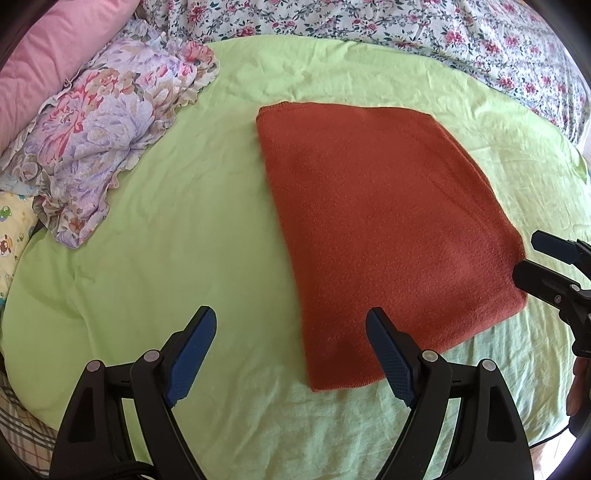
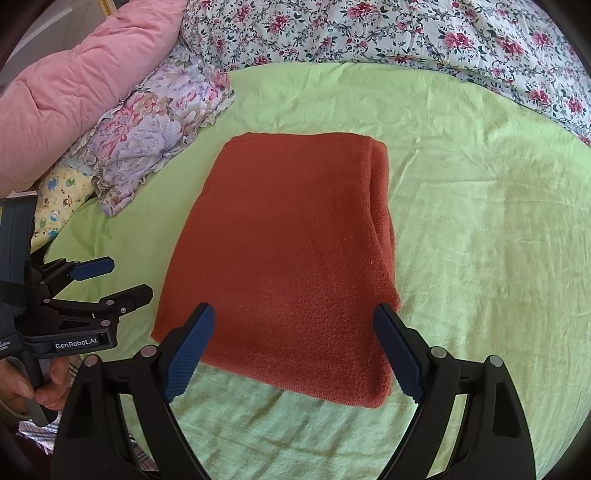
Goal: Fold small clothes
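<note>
A rust-red knitted garment [image 1: 380,221] lies folded into a flat rectangle on the light green sheet [image 1: 177,229]. In the right wrist view the garment [image 2: 291,258] shows a doubled edge on its right side. My left gripper [image 1: 291,332] is open and empty, above the garment's near left corner. It also shows at the left of the right wrist view [image 2: 129,278], open, beside the garment's left edge. My right gripper [image 2: 295,332] is open and empty over the garment's near edge. It also shows at the right of the left wrist view [image 1: 528,258].
A crumpled purple floral cloth [image 1: 96,133] and a pink quilt [image 1: 40,55] lie at the left. A white flowered bedcover [image 2: 406,33] runs along the back. A yellow cartoon-print cloth [image 2: 59,199] lies at the left edge.
</note>
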{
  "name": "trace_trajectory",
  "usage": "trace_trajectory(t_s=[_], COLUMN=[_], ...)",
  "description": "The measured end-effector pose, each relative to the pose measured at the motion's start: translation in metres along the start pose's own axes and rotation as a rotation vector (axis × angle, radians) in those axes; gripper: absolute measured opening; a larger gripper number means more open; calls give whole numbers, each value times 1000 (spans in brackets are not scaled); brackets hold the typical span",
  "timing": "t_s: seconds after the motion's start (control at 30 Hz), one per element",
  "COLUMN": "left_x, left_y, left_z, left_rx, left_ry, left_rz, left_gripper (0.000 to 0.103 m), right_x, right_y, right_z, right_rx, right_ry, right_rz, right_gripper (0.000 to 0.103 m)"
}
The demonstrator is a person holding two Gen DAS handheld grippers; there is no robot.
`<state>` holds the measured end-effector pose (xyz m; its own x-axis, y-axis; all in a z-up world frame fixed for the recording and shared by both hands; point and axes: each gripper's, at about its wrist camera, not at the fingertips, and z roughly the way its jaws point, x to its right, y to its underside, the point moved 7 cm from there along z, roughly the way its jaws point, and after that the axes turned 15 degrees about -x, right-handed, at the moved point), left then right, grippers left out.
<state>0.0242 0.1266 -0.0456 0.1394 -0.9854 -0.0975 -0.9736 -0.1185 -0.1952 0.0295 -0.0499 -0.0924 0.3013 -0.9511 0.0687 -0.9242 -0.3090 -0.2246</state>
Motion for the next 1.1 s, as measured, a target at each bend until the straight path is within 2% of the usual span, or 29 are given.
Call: trace_trajectory(t_s=[0.43, 1.1], left_x=[-6, -1], left_y=[-2, -5], left_z=[-2, -1], left_rx=[24, 7], left_ry=[11, 9], left_rz=[-27, -38], left_gripper=[84, 84], right_x=[-1, 11], right_y=[-2, -7], right_z=[0, -1], right_rx=[0, -1], right_ry=[-6, -21], right_rz=[2, 28], right_gripper=[88, 88])
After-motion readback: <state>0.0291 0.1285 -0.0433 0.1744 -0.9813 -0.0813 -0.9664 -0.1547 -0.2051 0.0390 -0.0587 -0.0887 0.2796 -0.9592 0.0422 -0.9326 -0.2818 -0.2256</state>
